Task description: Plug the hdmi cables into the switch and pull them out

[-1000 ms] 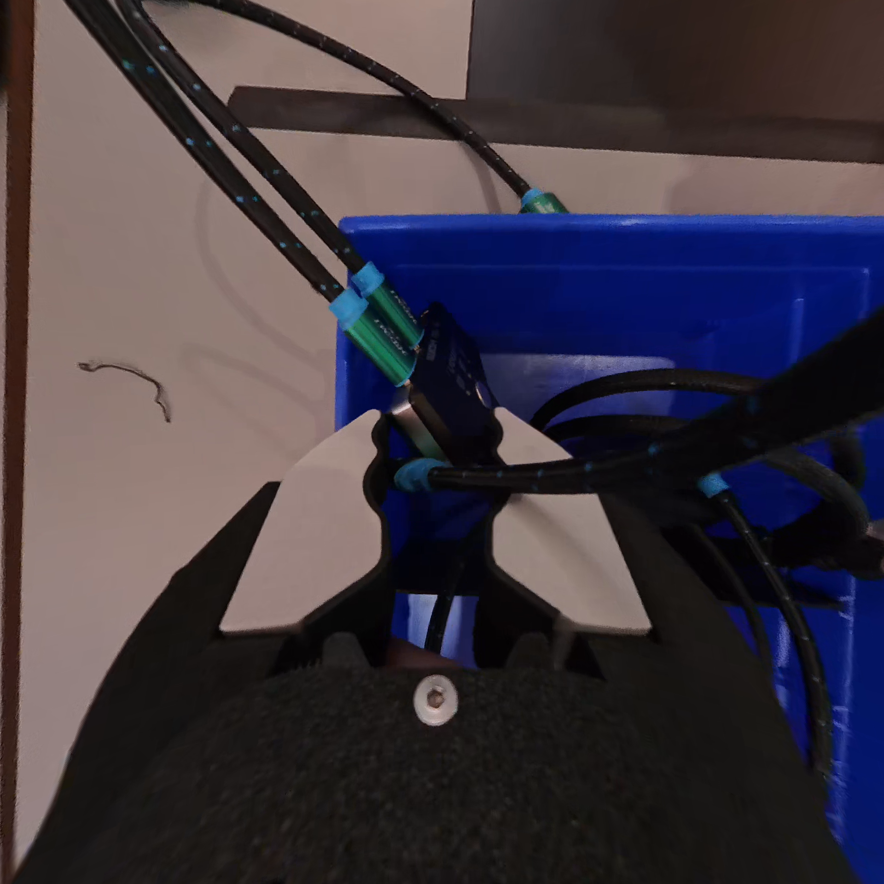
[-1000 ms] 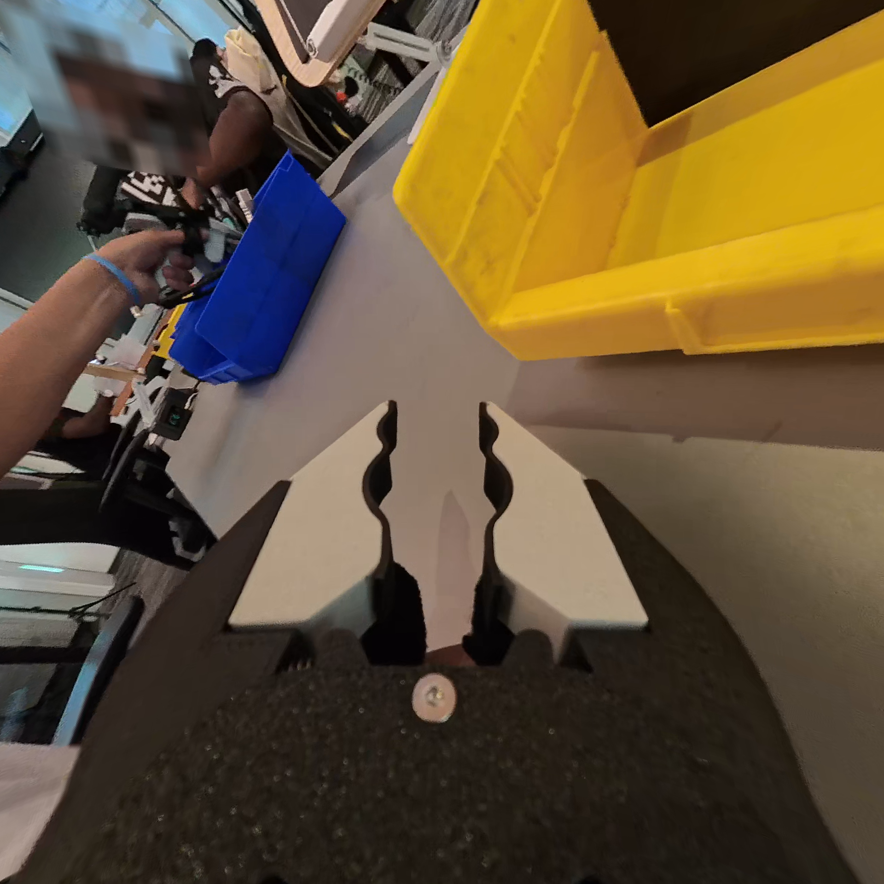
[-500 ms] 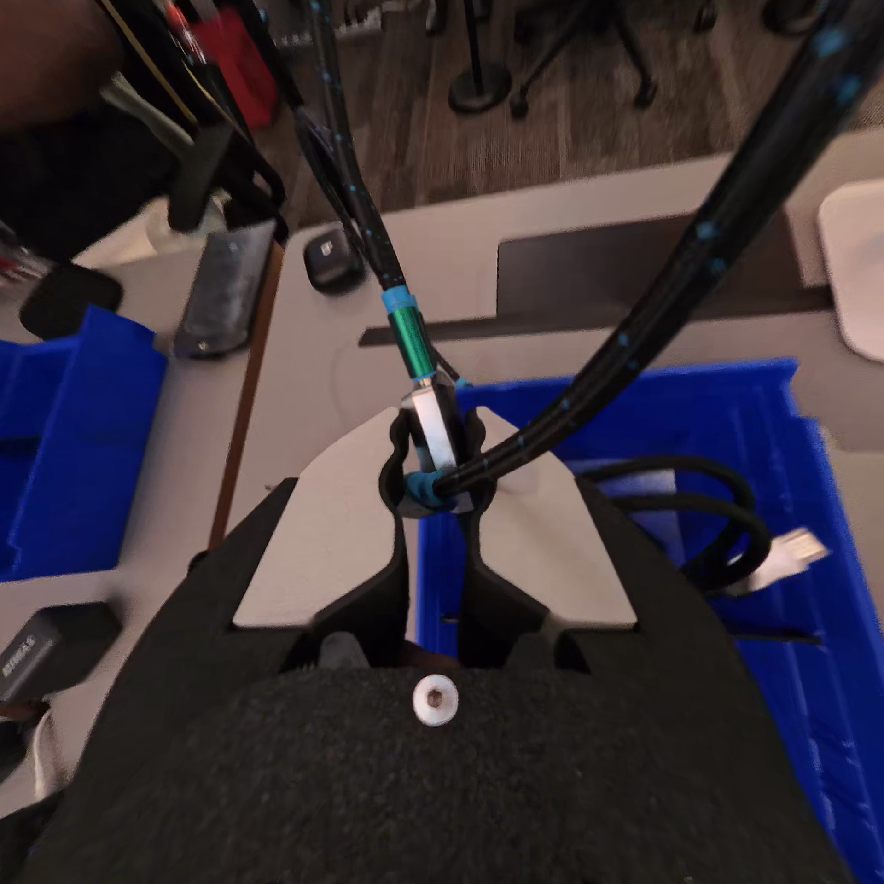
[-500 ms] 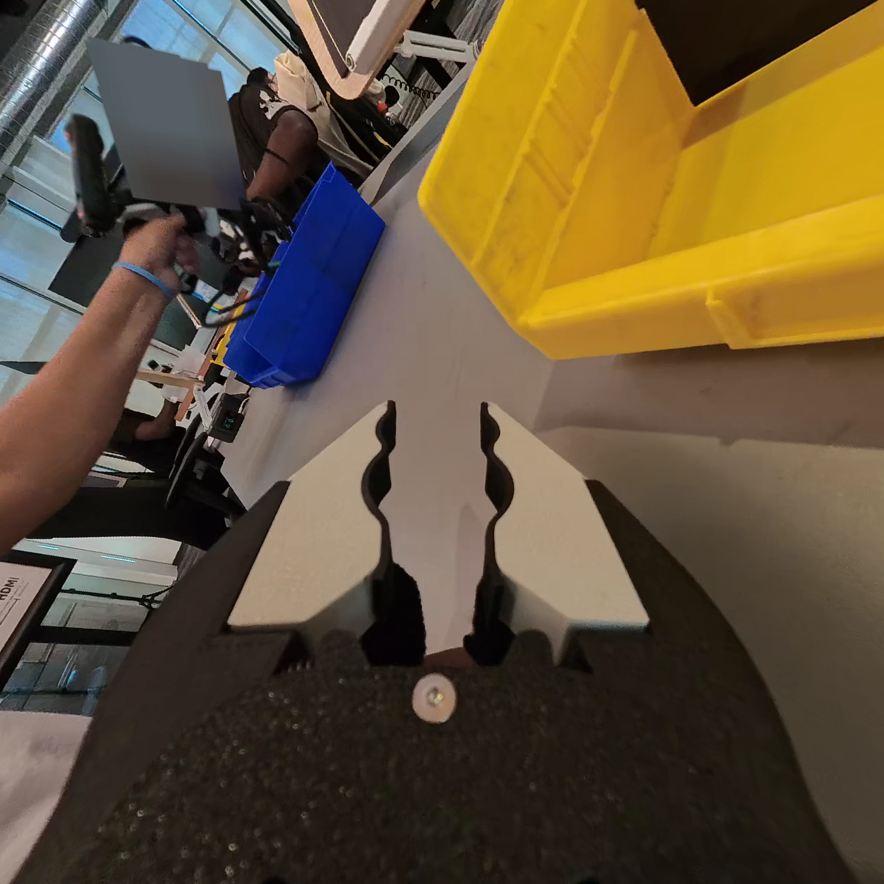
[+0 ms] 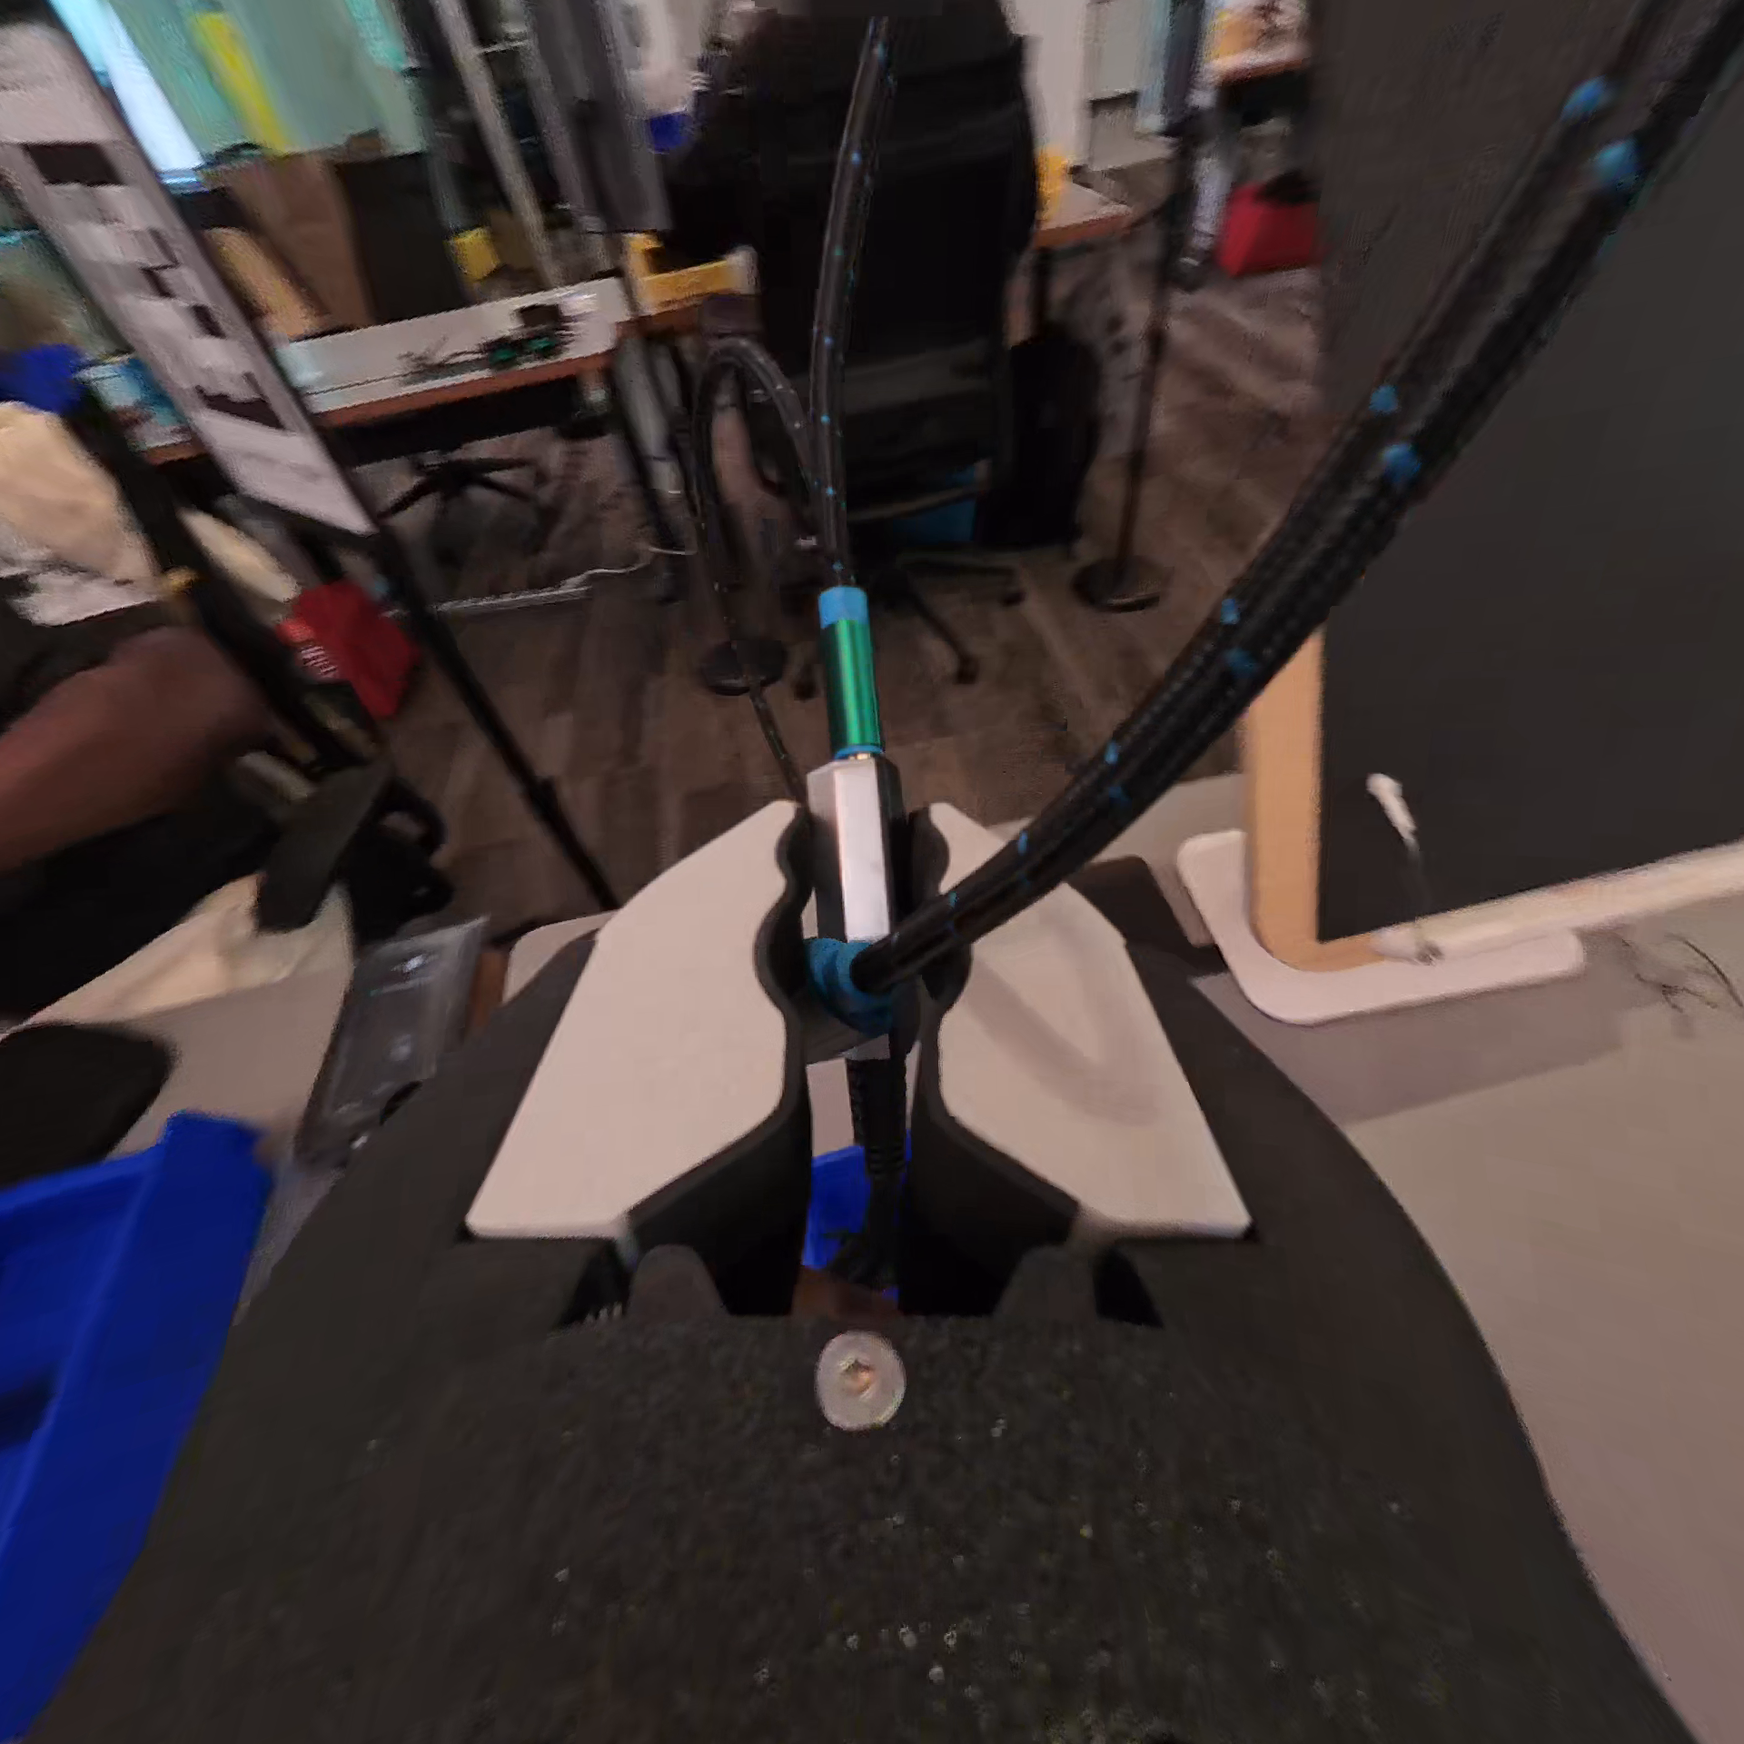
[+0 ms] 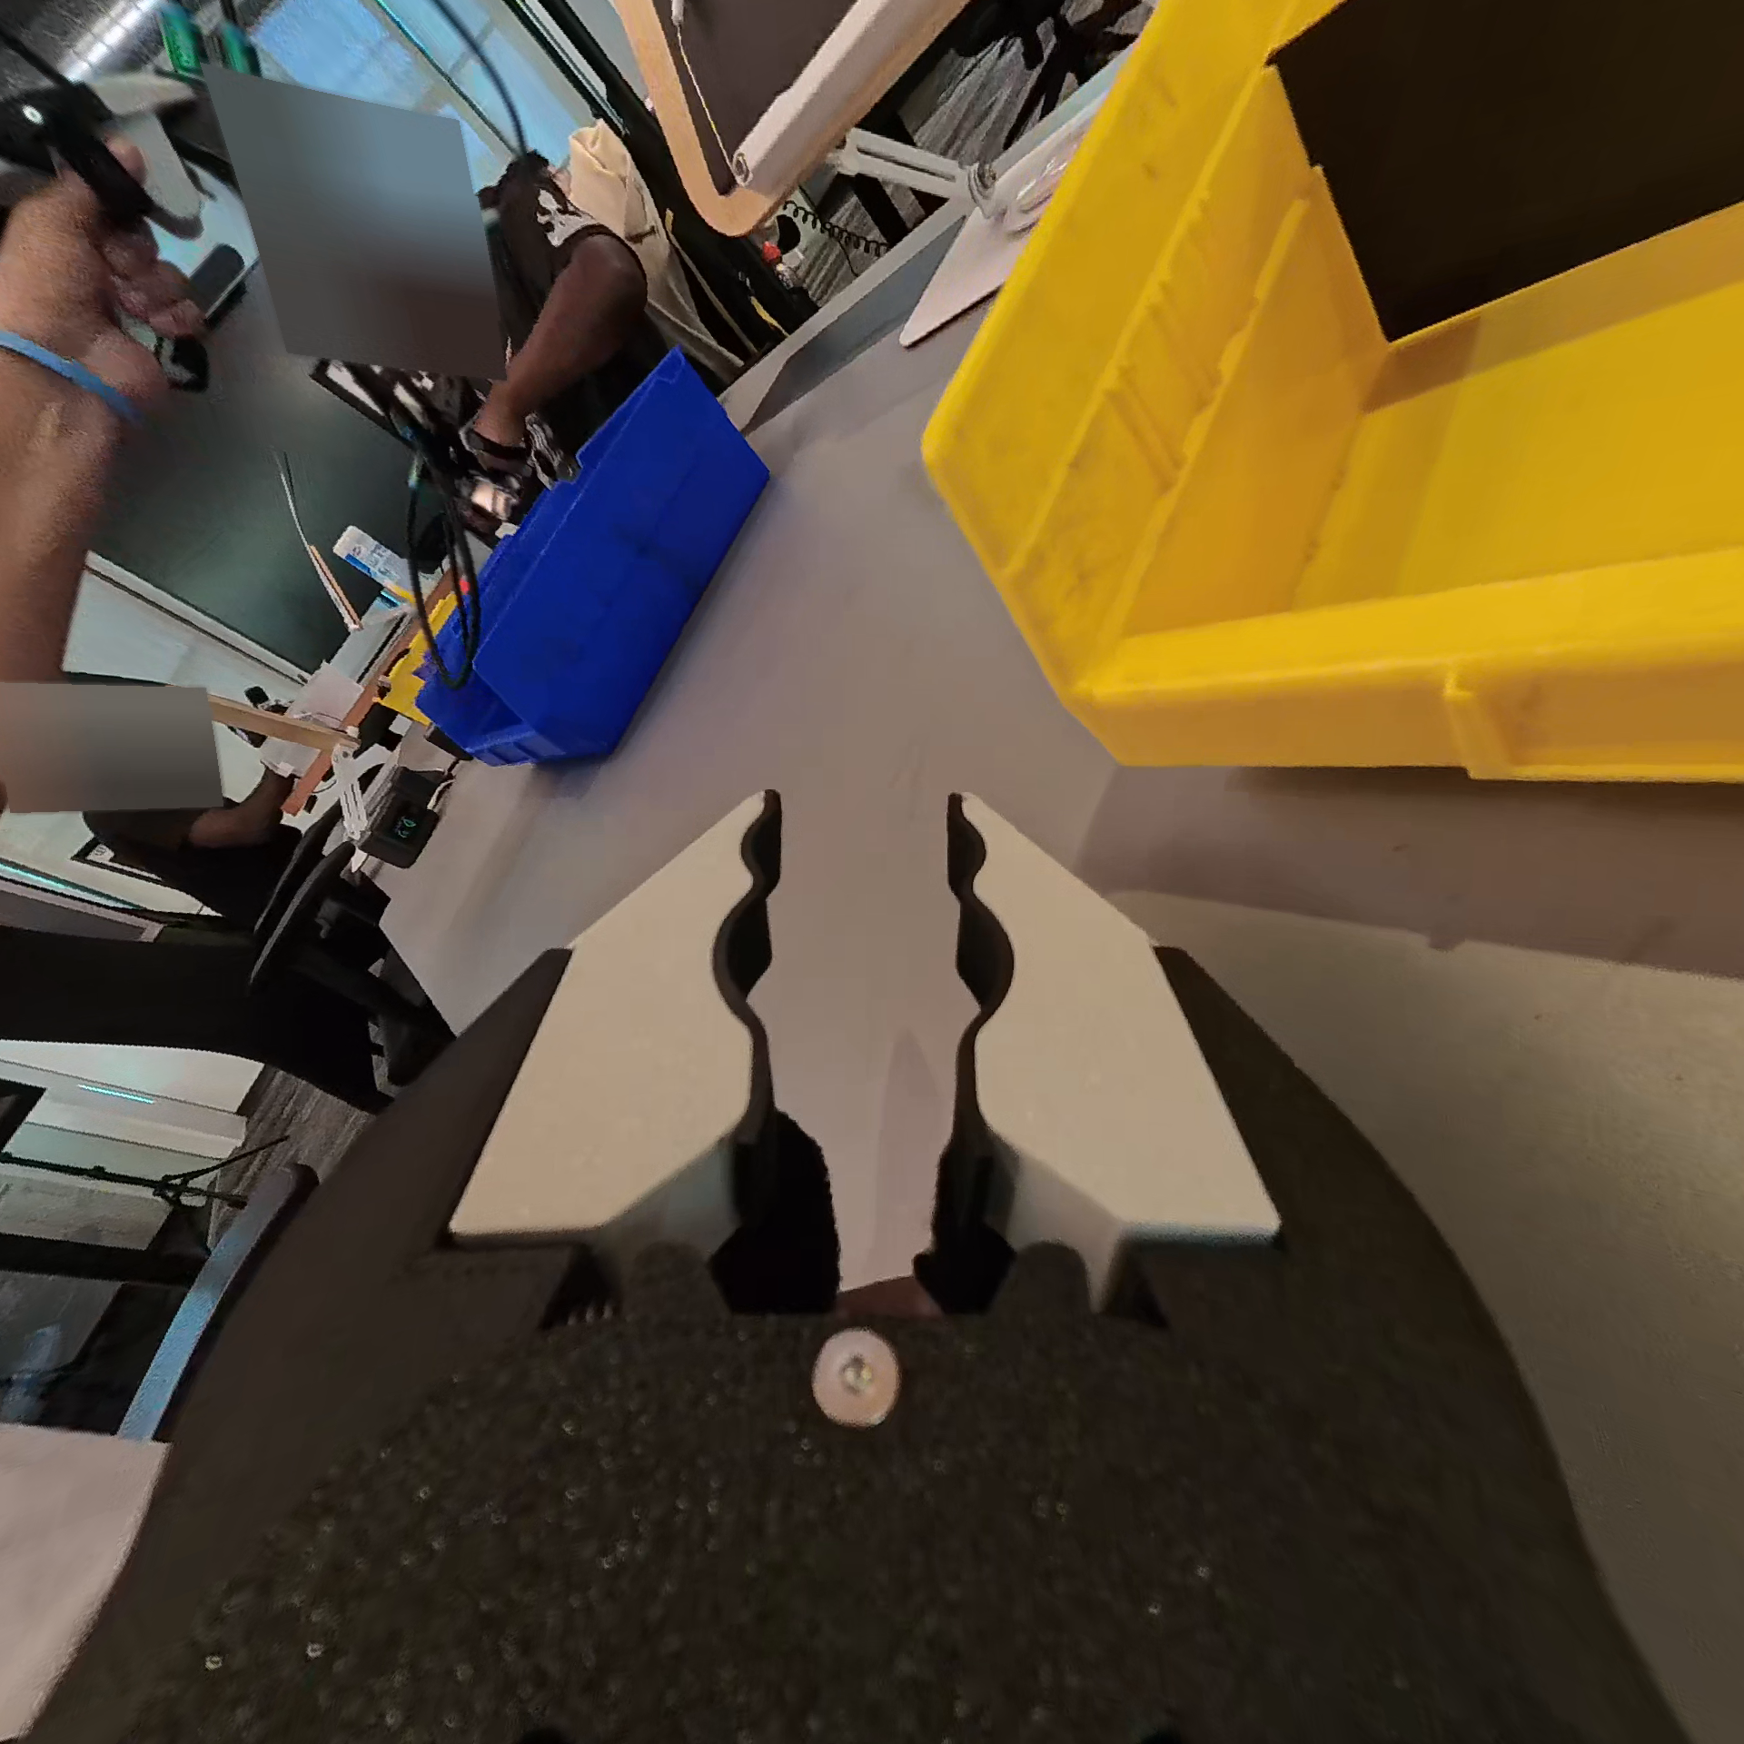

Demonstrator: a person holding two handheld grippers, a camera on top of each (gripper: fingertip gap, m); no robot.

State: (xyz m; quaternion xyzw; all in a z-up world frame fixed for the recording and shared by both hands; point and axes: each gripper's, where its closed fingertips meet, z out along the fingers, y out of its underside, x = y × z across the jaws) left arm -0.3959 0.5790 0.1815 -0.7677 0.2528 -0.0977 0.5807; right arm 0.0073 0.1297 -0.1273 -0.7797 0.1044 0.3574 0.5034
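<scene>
My left gripper (image 5: 857, 830) is shut on the HDMI switch (image 5: 861, 863), a small box seen edge-on with a silver side, held up in the air. A green HDMI plug (image 5: 851, 681) with a blue collar sticks out of its far end, its black braided cable (image 5: 845, 311) rising upward. Another black braided cable (image 5: 1255, 651) with a blue collar leaves the switch's near end and arcs up to the right. My right gripper (image 6: 863, 802) is open and empty, low over the grey table (image 6: 830, 661). The left gripper's hand (image 6: 66, 283) shows far off at the upper left.
A large yellow bin (image 6: 1368, 453) stands at the right of the right gripper. A blue bin (image 6: 613, 585) with cables hanging into it sits farther back on the table; its corner also shows in the left wrist view (image 5: 104, 1321). People sit at desks beyond. A monitor foot (image 5: 1359, 972) stands at right. The gap from one gripper's tips to the other's is roughly 70 cm.
My left gripper has lifted the switch with its cables up out of the blue bin and tilted toward the room. My right gripper has stayed open, shifting only slightly.
</scene>
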